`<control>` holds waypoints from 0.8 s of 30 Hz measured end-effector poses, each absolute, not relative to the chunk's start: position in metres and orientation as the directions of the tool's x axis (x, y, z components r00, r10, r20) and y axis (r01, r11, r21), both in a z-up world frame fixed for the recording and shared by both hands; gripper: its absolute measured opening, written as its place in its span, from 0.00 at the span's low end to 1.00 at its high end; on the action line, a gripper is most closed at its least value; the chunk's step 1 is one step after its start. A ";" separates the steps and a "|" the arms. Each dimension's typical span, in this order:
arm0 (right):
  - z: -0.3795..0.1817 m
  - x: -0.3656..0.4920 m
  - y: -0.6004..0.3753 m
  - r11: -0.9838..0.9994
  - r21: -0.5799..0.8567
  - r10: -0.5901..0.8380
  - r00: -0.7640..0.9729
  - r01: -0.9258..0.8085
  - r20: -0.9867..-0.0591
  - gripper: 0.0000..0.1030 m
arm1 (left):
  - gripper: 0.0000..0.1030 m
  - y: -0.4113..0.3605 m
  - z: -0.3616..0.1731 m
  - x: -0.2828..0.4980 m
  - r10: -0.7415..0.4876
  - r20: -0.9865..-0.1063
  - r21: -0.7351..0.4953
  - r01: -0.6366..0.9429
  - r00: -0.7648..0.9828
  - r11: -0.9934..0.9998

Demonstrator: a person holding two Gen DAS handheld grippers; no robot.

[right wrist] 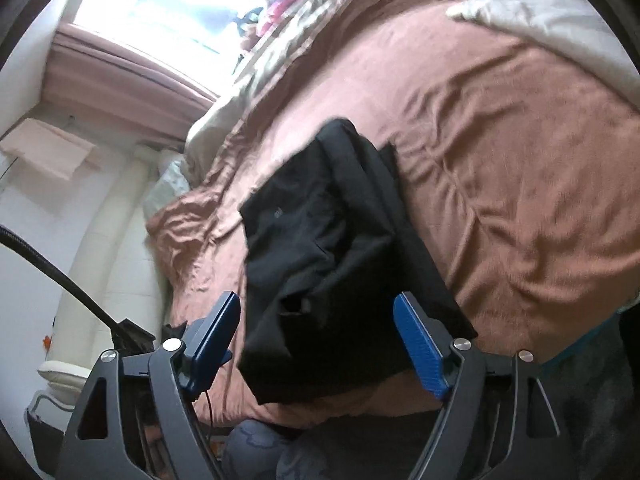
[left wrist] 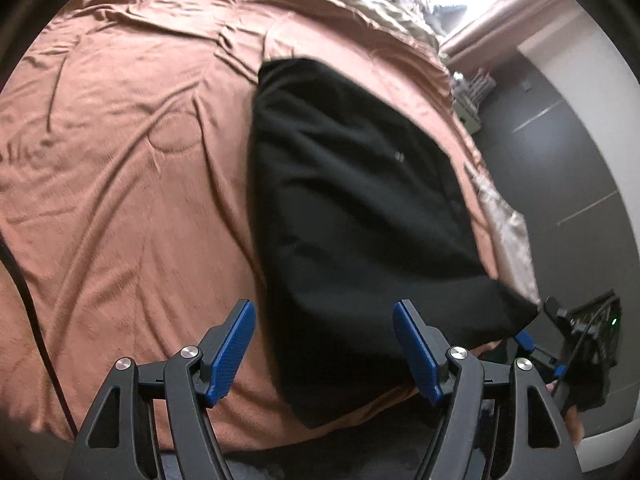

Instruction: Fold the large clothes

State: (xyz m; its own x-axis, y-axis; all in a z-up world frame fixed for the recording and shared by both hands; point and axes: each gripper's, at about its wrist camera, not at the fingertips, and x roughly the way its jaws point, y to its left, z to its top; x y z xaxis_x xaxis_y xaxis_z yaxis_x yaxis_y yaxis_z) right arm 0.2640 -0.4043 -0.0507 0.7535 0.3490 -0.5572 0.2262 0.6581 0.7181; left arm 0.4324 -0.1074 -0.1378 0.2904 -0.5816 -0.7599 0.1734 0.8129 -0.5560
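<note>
Black, soft and already doubled over, the dark fabric garment (left wrist: 360,208) lies on the rust-brown wrinkled bedspread (left wrist: 120,160), close to the near edge of the bed. Your left gripper (left wrist: 324,348) stands wide, its blue ribbed pads (left wrist: 234,348) holding nothing, poised above the garment's near hem. Your right gripper (right wrist: 316,340) is equally wide and empty, over the garment's near corner.

Watch that near corner: in the right wrist view the layers sit uneven, with a loose flap (right wrist: 296,304) puckered up. If you pinch only the top layer, the fold will likely drag open. The bedspread is slack and creased, so a low grab could catch it along with the garment. The garment sits near the bed's edge; a careless pull toward you might slide it off. The black cable (left wrist: 36,300) trails across the bedspread and could snag.
</note>
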 end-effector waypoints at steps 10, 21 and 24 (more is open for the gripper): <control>-0.057 0.287 -0.390 0.689 0.691 0.364 0.720 0.218 -0.591 0.09 | 0.71 -0.136 -0.154 0.428 -0.550 -0.803 -0.511 0.210 0.230 0.834; -0.119 0.260 -0.420 0.660 0.675 0.309 0.700 0.330 -0.644 0.07 | 0.70 -0.163 -0.176 0.423 -0.535 -0.827 -0.489 0.248 0.174 0.836; -0.119 0.259 -0.418 0.657 0.674 0.304 0.700 0.338 -0.646 0.07 | 0.67 -0.169 -0.184 0.424 -0.529 -0.833 -0.482 0.257 0.162 0.838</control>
State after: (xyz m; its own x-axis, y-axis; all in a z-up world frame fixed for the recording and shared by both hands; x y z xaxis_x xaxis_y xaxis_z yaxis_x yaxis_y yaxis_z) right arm 0.2590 -0.4184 -0.1185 0.7000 0.3035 -0.6465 0.3375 0.6572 0.6739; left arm 0.4235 -0.1689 -0.1842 0.1618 -0.5285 -0.8333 0.2566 0.8380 -0.4816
